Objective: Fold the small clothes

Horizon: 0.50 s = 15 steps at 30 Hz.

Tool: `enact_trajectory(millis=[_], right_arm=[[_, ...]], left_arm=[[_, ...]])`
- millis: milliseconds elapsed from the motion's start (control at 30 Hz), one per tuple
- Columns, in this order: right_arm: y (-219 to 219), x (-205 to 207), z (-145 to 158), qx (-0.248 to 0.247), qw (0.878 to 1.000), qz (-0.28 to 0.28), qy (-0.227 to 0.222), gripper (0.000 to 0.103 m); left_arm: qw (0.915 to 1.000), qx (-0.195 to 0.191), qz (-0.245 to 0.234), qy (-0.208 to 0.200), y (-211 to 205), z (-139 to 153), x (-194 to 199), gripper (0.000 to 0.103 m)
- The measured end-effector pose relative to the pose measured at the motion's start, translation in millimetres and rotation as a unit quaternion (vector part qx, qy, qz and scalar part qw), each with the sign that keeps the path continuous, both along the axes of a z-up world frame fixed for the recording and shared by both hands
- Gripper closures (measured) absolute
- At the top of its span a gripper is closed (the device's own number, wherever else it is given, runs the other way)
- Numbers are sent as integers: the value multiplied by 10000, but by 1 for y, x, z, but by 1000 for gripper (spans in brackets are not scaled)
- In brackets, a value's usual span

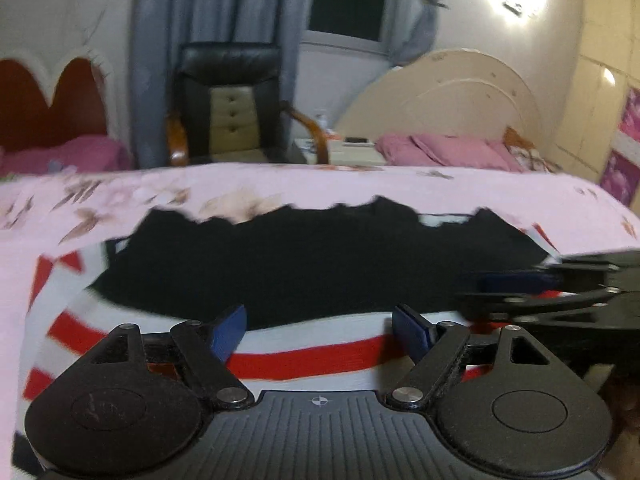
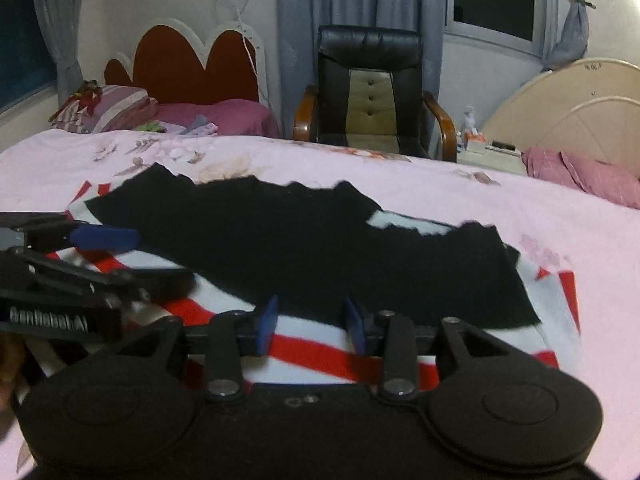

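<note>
Left wrist view: a pale pink floral bedspread (image 1: 360, 188) fills the middle of the frame, with a black garment with red and white stripes (image 1: 304, 264) spread flat across it. The left gripper (image 1: 318, 330) hovers at the lower centre, jaws wide and empty. A black leather armchair with wooden arms (image 1: 230, 100) stands at upper centre before grey curtains (image 1: 208, 12).

Right wrist view: the same garment lies mid-frame. The right gripper (image 2: 312, 325), low centre, has narrower jaws, nothing between them. A red scalloped headboard (image 2: 184, 64) sits upper left.
</note>
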State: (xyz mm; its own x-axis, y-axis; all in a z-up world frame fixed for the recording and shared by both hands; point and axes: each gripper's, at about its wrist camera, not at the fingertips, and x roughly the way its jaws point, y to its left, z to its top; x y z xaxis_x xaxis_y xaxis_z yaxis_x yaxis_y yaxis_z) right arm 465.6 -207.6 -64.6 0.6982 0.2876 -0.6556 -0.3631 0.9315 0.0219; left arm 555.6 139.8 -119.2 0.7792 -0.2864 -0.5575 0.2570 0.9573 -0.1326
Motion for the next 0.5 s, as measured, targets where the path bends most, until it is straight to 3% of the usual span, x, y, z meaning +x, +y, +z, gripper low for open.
enact_trajectory(millis=[133, 267, 367, 400, 500], right_arm=[[-34, -4, 1, -272, 9985, -476, -84, 65], [-82, -14, 1, -136, 9945, -1037, -71, 70], [-83, -16, 7, -7, 9928, -1194, 58, 67], [-78, -20, 13, 36, 9925, -1224, 14, 61], [-52, -37, 23, 296, 9949, -956, -127, 61]], left_arm=[[9993, 25, 382, 54, 45, -3, -5, 24], [9987, 41, 515, -32, 74, -9, -9, 24], [9976, -2, 694, 10, 67, -4, -11, 24], [9977, -14, 682, 19, 60, -1, -14, 24], [9994, -12, 335, -68, 31, 1, -32, 24]])
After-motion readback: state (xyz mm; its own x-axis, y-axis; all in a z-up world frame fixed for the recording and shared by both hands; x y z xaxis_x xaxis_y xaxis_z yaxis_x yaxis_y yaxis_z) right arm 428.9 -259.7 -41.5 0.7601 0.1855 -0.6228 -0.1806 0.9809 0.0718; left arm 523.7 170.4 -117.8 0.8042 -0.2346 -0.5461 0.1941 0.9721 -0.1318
